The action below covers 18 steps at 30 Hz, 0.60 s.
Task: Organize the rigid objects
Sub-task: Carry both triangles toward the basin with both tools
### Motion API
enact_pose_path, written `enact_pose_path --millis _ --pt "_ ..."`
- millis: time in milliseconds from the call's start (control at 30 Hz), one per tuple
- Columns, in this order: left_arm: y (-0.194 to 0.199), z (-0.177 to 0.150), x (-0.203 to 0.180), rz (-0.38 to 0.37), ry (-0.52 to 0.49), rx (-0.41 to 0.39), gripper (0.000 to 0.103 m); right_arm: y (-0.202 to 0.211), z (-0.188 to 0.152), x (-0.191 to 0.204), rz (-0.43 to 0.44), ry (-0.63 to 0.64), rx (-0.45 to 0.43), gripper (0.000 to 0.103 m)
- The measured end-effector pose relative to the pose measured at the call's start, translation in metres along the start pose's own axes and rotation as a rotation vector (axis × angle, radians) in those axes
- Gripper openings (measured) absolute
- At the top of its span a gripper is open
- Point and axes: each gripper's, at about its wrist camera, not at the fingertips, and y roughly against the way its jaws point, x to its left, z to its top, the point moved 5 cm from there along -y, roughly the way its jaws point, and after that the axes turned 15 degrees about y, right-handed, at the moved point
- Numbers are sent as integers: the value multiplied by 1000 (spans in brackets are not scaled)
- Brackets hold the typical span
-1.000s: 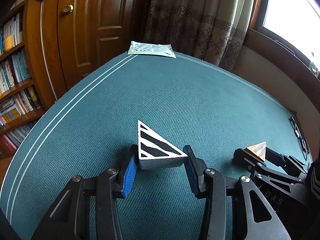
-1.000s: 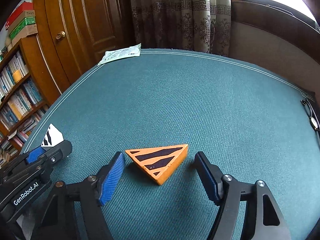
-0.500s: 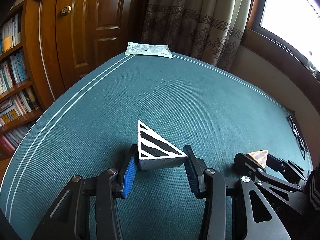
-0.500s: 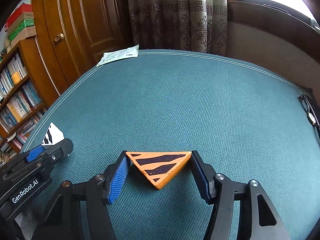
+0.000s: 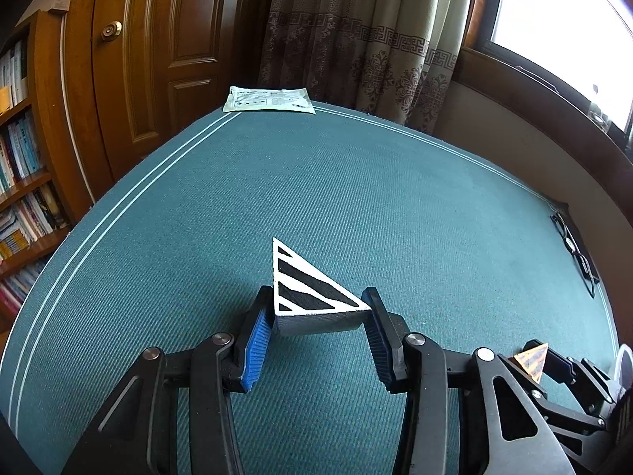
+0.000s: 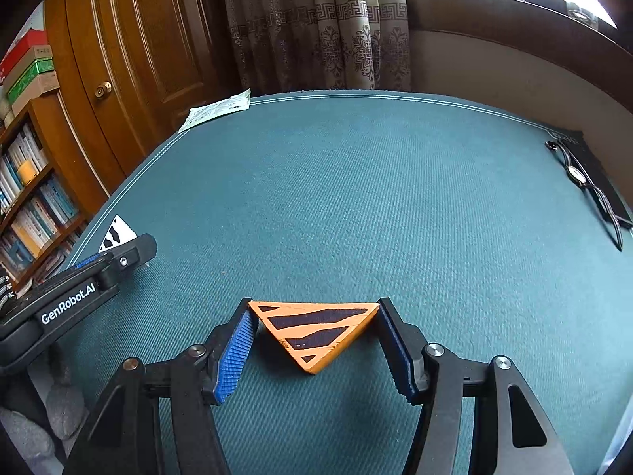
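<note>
**Two striped triangles, one in each gripper**

The left gripper squeezes a white triangle block with black stripes. Both blue pads press on its two near corners, so the block is grasped tight. It sits low over the green table mat, a bit left of the middle, and its long point aims away toward the far edge.

The right gripper grasps an orange triangle block with black stripes. Its pads touch the two far corners — one on each side — and the third corner points back toward the handle. This block is near the front of the mat, to the right of the white one.

Far off, a paper packet lies at the mat's back edge. A pair of glasses rests at the right edge — well apart from both blocks.
</note>
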Motion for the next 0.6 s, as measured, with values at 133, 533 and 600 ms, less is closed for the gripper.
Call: enact_pose_path --millis 133,533,600 --pt "3 -8 -10 -16 -31 5 46 15 -17 -4 -15 -26 2 64" --pt "12 -35 -39 -66 -129 27 46 59 -53 -20 -48 -114 -11 64" --pt "13 -41 -43 -69 -153 28 46 68 -58 -21 -62 -119 -21 64"
